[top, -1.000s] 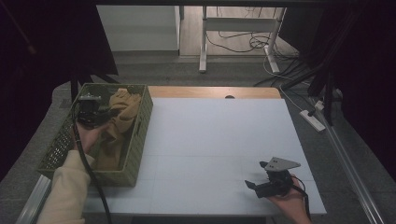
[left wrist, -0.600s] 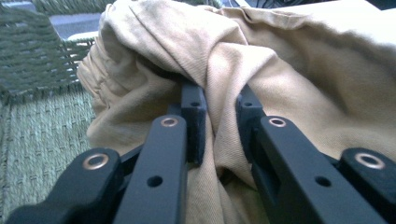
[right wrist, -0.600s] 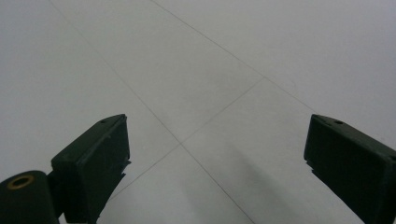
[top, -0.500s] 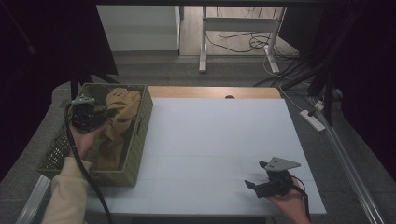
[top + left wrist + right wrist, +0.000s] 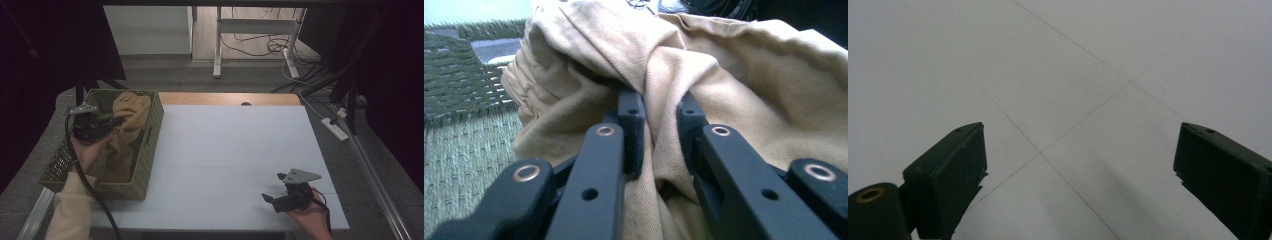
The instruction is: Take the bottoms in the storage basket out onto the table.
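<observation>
Around the work, a white table is seen with a woven green basket standing at its left edge, and cables and a power strip lie on the floor beyond the table's right side. Inside the basket a tan cloth is piled, its long axis running from the far end of the basket toward the near end. The left tongs are held over the basket's far half, pointed across it toward the table, and are closed on a bunched fold of the cloth; in the left gripper view the fold is pinched between the two black pads, with basket weave seen behind at the left. The lower part of the cloth is shadowed by the basket wall, so its full shape is hard to make out, possibly a garment. The right tongs are held just above the table's near right corner, spread wide with nothing between them; bare table surface is seen past both jaws.
</observation>
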`<move>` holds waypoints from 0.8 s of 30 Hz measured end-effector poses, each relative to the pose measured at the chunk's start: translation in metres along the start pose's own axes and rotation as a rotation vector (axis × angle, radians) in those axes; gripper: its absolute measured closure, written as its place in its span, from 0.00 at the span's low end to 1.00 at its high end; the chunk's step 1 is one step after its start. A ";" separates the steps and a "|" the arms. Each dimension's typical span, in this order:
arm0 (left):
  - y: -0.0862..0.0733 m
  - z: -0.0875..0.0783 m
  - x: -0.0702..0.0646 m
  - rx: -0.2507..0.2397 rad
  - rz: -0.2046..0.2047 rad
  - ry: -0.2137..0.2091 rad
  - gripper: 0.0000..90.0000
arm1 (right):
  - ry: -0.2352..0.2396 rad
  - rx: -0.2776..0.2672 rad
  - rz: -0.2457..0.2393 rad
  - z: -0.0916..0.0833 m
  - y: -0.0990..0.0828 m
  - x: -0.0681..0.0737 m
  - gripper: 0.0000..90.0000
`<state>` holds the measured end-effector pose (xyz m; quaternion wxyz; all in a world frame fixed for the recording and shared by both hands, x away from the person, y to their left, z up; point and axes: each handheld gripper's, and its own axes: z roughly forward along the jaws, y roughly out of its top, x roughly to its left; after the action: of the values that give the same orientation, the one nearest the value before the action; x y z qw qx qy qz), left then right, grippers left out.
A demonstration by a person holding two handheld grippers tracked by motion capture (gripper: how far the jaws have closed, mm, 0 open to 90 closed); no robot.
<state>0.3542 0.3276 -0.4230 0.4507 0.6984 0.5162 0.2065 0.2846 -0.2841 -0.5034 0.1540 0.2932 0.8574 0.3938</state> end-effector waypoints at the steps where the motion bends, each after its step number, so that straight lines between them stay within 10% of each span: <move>1: 0.000 -0.001 0.000 -0.005 -0.002 -0.003 0.87 | -0.001 -0.001 -0.001 0.000 0.000 0.000 0.08; 24: 0.004 -0.019 -0.001 -0.119 -0.046 -0.083 0.87 | -0.003 0.002 -0.004 0.000 0.000 0.000 0.08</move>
<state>0.3413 0.3345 -0.4094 0.5169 0.6665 0.4997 0.1972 0.2848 -0.2844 -0.5035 0.1558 0.2922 0.8583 0.3920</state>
